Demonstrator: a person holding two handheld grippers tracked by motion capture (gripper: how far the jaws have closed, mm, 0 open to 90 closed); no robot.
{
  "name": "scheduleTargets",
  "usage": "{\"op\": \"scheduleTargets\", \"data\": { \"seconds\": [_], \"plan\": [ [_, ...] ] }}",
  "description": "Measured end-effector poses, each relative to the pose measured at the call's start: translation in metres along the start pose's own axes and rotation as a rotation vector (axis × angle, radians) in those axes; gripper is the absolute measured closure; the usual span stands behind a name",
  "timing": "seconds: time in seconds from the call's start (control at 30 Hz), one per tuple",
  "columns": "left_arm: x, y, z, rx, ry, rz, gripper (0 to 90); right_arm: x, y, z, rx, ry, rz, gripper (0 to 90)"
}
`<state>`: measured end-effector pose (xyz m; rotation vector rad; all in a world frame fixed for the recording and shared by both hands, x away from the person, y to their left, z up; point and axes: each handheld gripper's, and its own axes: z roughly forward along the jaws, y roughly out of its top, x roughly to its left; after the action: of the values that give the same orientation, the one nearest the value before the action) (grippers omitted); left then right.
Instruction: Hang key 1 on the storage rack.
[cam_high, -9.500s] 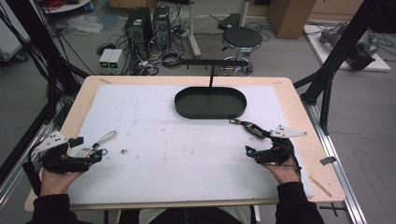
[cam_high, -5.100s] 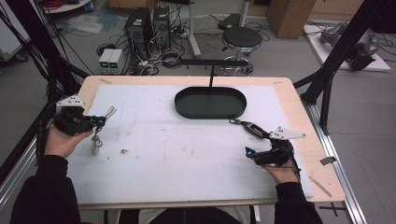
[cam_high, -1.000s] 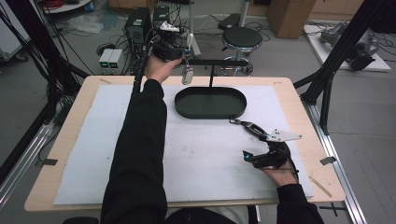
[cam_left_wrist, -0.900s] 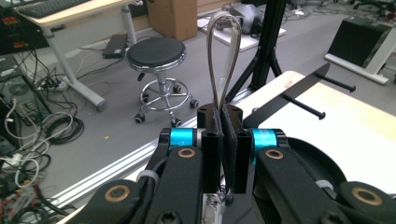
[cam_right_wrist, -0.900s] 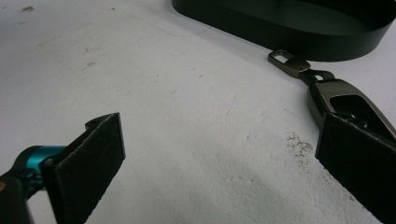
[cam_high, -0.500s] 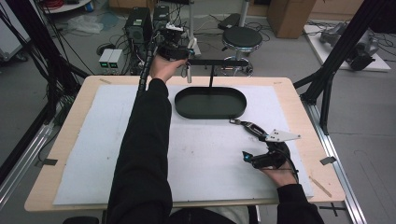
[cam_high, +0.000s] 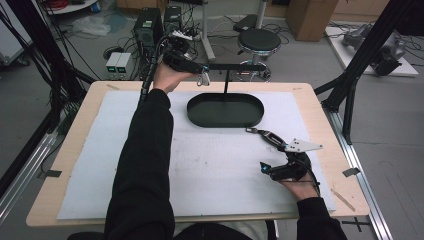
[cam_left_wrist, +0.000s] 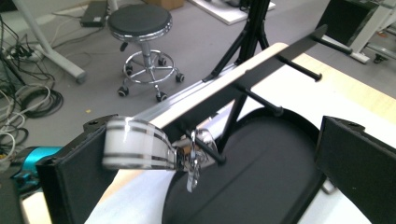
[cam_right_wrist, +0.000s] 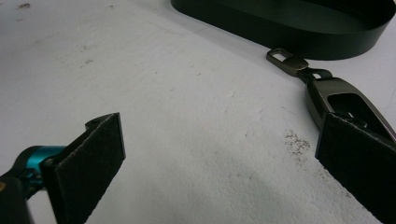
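Keychain work sits at the top centre of the high view, where we reach our left arm across the white mat (cam_high: 210, 165) to the black stand (cam_high: 225, 95), whose oval tray base rests at the table's far middle. Its crossbar (cam_left_wrist: 261, 70) runs diagonally through the left gripper view, pegs jutting from it. Our left gripper (cam_high: 192, 67) hovers at the bar's left end; its jaws stand spread, yet the white-and-silver keychain (cam_left_wrist: 140, 150) lies against the left jaw, its metal ring (cam_left_wrist: 198, 147) looped on a peg (cam_left_wrist: 205, 147). We cannot tell whether it is truly gripped. Our right gripper (cam_high: 265, 167) rests lower right on the mat, jaws released, just beside a dark metal carabiner clip (cam_right_wrist: 327, 88).
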<state>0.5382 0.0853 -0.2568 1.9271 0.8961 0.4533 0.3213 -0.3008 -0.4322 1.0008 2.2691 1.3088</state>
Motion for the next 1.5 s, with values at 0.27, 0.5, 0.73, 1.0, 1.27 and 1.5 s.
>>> {"op": "scheduleTargets", "data": {
  "seconds": [0.27,0.5,0.73,1.0,1.27,1.5],
  "plan": [
    [0.0,-0.009,-0.022,-0.001,-0.013,0.018,1.7,0.002,0.0,-0.001,0.001,-0.003,-0.003,0.7],
    [0.0,-0.019,-0.043,-0.032,-0.027,0.032,1.7,0.001,-0.001,0.0,0.005,-0.007,-0.005,0.7],
    [0.003,-0.031,-0.058,-0.045,-0.023,0.031,1.7,0.002,-0.001,0.0,0.011,-0.007,-0.004,0.7],
    [0.004,-0.049,-0.065,-0.007,-0.036,0.043,1.7,0.002,-0.001,0.001,0.014,-0.009,-0.004,0.7],
    [0.002,-0.072,-0.074,-0.006,-0.043,0.037,1.7,0.002,-0.001,0.001,0.017,-0.01,-0.002,0.7],
    [-0.002,-0.086,-0.088,-0.016,-0.045,0.039,1.7,0.002,-0.001,0.002,0.017,-0.01,-0.009,0.7]
  ]
}}
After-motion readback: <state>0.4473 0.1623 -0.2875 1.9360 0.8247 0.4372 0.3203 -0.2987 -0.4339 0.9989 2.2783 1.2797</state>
